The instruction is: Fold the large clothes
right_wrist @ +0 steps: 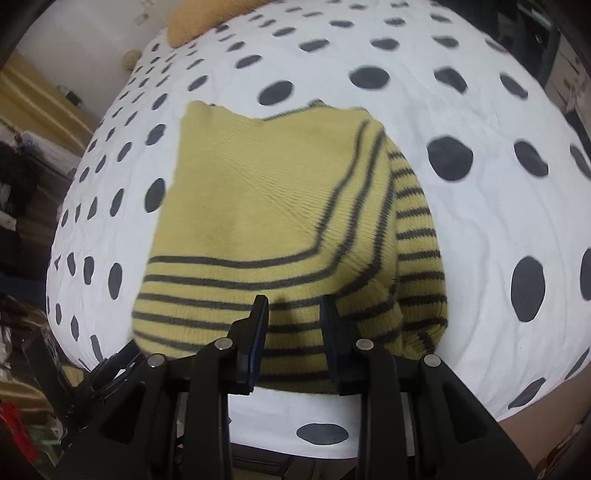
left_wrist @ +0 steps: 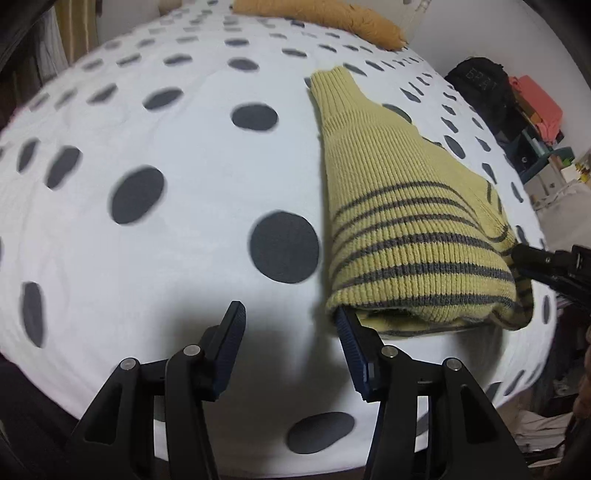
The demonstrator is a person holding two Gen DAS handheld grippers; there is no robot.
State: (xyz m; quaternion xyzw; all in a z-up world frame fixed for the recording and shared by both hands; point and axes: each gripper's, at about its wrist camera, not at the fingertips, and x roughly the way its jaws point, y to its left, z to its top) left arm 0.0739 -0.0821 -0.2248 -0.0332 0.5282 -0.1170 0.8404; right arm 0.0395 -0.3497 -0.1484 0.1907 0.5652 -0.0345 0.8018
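A bed [left_wrist: 147,155] with a white cover printed in dark grey spots fills both views. On it lies a yellow sweater [right_wrist: 266,206] with grey stripes, folded into a compact bundle near the bed's front edge. A mustard cushion [left_wrist: 325,18] sits at the far end. The left claw [left_wrist: 291,319] stands apart, one finger tucked at the bundle's near corner. The right claw [right_wrist: 293,306] hangs over the striped fold, jaws partly apart; contact cannot be told.
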